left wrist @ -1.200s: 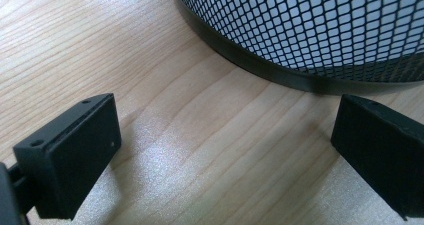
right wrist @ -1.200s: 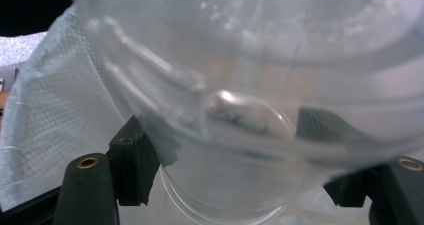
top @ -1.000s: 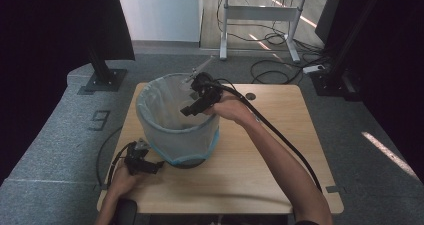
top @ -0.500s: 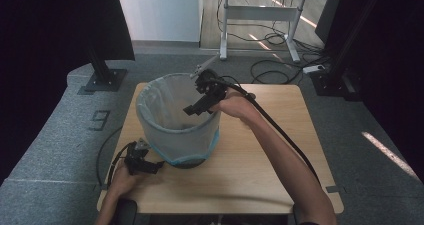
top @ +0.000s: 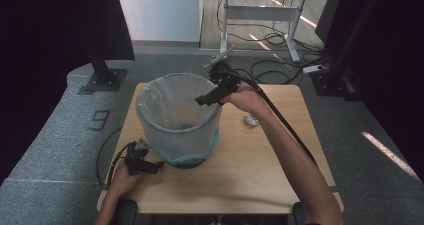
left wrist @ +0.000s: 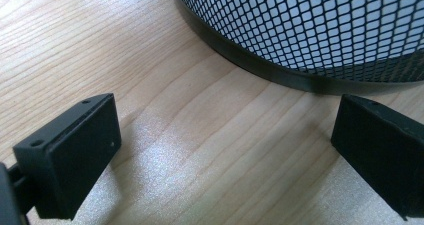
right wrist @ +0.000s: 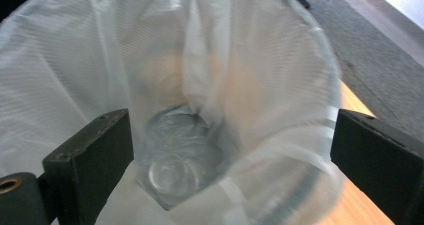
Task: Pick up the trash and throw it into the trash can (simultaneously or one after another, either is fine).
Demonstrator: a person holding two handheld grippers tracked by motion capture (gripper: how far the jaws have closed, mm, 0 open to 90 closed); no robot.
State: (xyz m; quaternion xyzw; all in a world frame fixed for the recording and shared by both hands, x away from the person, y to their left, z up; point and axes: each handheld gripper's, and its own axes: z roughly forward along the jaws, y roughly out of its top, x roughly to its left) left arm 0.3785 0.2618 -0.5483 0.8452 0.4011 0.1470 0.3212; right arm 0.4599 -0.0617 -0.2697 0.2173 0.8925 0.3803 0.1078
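A black mesh bin (top: 177,120) lined with a white plastic bag stands at the left middle of the wooden table (top: 260,160). My right gripper (top: 206,99) hovers over the bin's right rim and points down into it. In the right gripper view the gripper (right wrist: 232,155) is open and empty, and a clear plastic container (right wrist: 172,160) lies at the bottom of the liner (right wrist: 250,60). My left gripper (top: 150,166) rests low on the table by the bin's front left. It (left wrist: 220,145) is open and empty, with the bin's mesh base (left wrist: 310,40) just ahead.
A small crumpled silvery scrap (top: 250,120) lies on the table right of the bin, beside my right forearm. Cables trail from both grippers. Grey carpet, a stand's base (top: 102,80) and a desk frame (top: 260,20) lie beyond the table.
My right gripper has drifted slightly to the right over the bin's rim. The left gripper has stayed put by the bin's base.
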